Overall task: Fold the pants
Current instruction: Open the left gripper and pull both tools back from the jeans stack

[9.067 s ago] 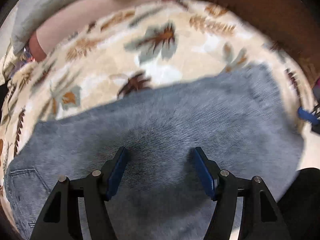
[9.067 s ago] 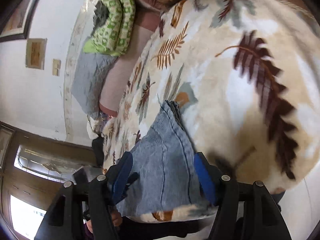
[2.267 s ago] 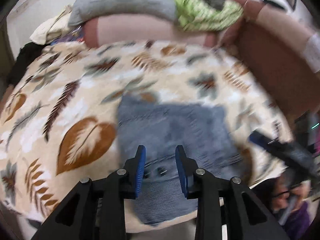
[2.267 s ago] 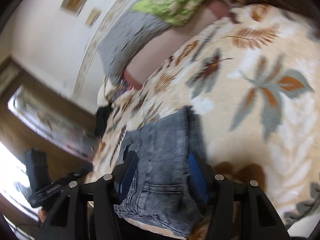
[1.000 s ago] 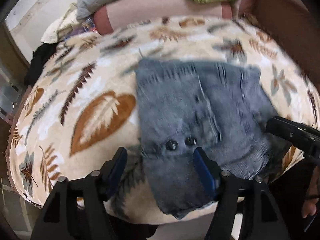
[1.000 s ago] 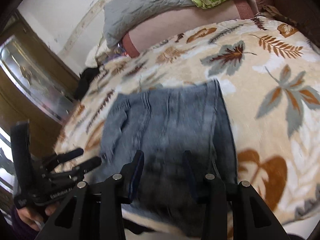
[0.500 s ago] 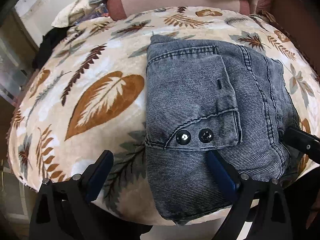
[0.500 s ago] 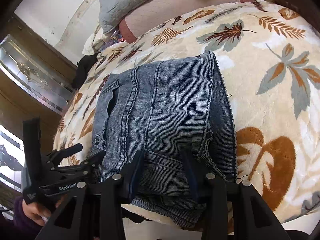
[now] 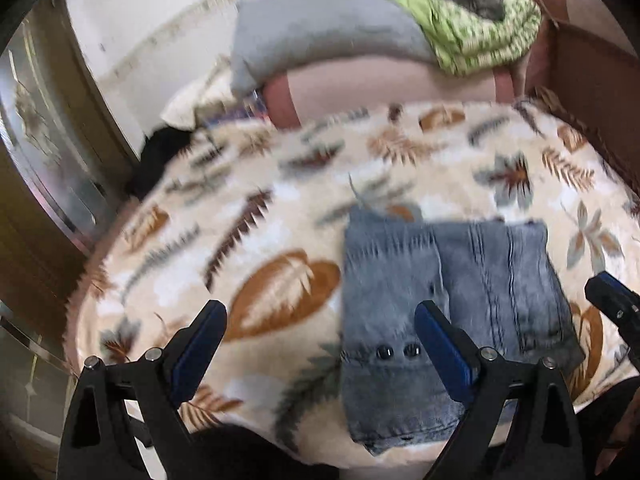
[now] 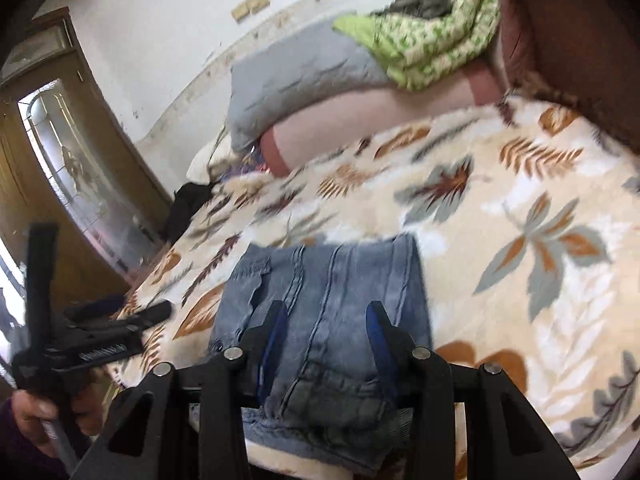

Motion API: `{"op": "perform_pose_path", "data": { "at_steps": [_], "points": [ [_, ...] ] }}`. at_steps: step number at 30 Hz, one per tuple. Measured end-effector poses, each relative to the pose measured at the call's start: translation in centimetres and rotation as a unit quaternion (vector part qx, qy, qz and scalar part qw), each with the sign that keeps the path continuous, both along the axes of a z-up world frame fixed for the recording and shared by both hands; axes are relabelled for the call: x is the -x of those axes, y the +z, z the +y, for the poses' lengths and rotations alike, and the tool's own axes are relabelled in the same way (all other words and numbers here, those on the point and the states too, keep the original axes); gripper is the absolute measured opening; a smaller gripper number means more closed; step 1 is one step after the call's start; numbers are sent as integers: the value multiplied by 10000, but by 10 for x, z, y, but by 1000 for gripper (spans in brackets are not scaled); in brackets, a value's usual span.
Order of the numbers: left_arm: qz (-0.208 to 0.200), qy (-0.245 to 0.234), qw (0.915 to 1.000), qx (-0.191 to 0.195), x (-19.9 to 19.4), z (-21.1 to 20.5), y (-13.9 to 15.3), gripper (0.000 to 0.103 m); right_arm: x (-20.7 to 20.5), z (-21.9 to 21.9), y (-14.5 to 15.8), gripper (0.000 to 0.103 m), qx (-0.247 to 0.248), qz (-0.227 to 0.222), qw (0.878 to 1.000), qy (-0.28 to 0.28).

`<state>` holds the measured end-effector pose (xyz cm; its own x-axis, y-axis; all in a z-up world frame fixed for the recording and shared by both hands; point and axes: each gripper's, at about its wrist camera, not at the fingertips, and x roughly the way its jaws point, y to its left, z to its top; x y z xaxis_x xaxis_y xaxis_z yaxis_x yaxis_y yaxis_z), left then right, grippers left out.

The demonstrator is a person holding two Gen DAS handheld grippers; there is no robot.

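Grippers raised, folded pants [image 9: 448,304] blurred

Faded blue denim pants [image 9: 448,292] lie ahead of the black, blue-padded left gripper [image 9: 320,336], on a cream leaf-print blanket [image 9: 280,216].

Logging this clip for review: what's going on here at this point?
A person with a two-finger gripper in each hand is folding denim pants on a leaf-print blanket. The pants lie in a compact folded rectangle near the bed's edge. The left gripper is wide open and holds nothing; the right gripper hovers partly open above the pants.
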<state>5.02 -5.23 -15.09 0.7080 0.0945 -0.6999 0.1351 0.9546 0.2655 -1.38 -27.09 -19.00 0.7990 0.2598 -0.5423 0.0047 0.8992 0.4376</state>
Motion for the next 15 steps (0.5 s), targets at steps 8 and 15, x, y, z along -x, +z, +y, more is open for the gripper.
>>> {"op": "perform_pose_path", "data": {
  "at_steps": [8, 15],
  "points": [
    [-279, -8, 9996, 8, 2, -1, 16, 95, -3, 12, 3, 52, 495, -25, 9988, 6],
    [-188, 75, 9998, 80, 4, 2, 14, 95, -3, 17, 1, 52, 598, 12, 9982, 77]
  ]
}}
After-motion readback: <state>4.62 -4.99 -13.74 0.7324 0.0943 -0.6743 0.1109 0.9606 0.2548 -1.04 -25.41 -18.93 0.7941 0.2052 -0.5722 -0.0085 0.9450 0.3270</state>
